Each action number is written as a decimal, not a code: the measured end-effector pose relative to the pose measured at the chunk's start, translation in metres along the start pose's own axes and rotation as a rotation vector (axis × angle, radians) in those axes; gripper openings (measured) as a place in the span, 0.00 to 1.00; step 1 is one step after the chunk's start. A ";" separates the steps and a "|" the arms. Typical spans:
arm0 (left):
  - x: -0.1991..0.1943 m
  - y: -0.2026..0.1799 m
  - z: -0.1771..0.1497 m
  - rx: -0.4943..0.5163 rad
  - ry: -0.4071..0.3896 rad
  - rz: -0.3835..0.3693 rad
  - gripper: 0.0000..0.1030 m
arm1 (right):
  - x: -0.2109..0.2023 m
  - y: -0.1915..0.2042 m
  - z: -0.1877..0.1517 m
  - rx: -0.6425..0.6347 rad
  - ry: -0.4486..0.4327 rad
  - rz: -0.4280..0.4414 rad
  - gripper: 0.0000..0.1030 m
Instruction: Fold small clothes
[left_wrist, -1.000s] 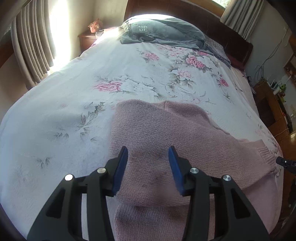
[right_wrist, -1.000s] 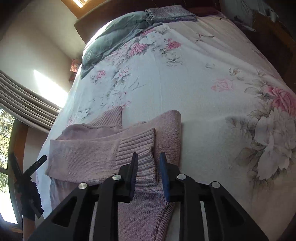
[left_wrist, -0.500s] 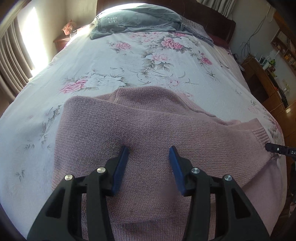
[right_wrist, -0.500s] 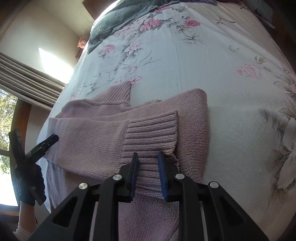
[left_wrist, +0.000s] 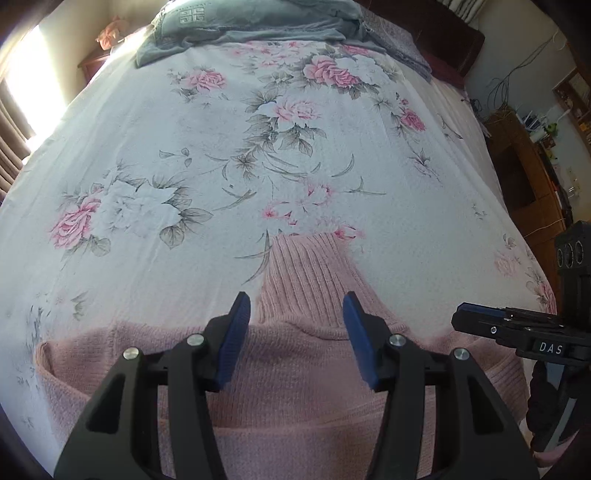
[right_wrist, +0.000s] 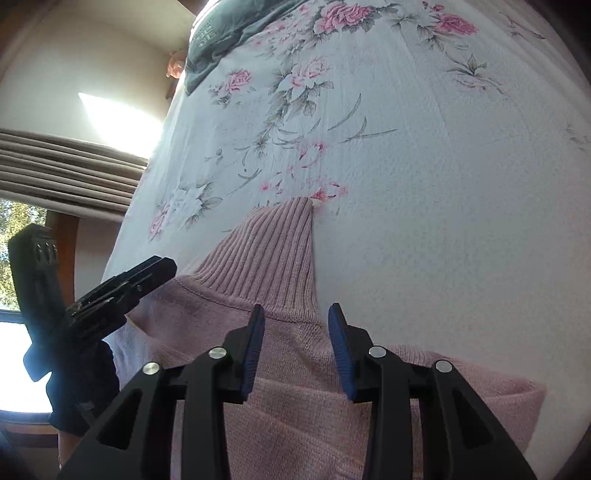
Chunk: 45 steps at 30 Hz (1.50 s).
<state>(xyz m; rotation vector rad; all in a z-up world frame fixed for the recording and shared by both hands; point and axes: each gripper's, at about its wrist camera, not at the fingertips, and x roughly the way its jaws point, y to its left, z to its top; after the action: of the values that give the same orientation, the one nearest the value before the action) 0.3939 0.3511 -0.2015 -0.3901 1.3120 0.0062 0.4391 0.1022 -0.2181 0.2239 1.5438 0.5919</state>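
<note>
A pink knit sweater (left_wrist: 295, 376) lies flat on the bed (left_wrist: 207, 155) at its near edge, folded into a broad band. Its ribbed collar (left_wrist: 306, 273) points up the bed toward the headboard. A fold edge runs across the sweater's body in both wrist views, with a further layer showing below it.

The left gripper (left_wrist: 297, 328) hovers over the sweater just below the collar, its blue-padded jaws spread wide and holding nothing. Knit fabric shows in the gap between them. The right gripper (right_wrist: 295, 334) hangs over the base of the collar, toward the collar's right side, jaws likewise spread apart and empty. Whether either set of pads touches the cloth cannot be told.

In the left view the right gripper (left_wrist: 517, 332) shows from the side at the sweater's right end. In the right view the left gripper (right_wrist: 122, 288) shows at the sweater's left end, held by a hand in a dark glove (right_wrist: 79, 380).

The bedsheet is white with pink roses and grey leaves. A grey quilt (left_wrist: 251, 22) lies bunched at the head of the bed. Curtains (right_wrist: 70, 166) hang at the left, with sunlight on the wall beside them
</note>
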 end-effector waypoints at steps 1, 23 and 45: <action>0.012 0.003 0.004 -0.021 0.040 -0.015 0.51 | 0.012 -0.001 0.006 0.004 0.023 0.002 0.37; 0.094 0.047 0.014 -0.134 0.201 -0.305 0.15 | 0.097 -0.017 0.048 0.089 0.134 0.123 0.10; -0.111 0.006 -0.124 0.277 -0.374 -0.625 0.20 | -0.103 0.076 -0.124 -0.472 -0.297 0.230 0.08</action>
<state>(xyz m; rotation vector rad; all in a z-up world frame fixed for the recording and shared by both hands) 0.2466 0.3456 -0.1237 -0.5183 0.7683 -0.5940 0.3100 0.0877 -0.0957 0.1199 1.0637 1.0370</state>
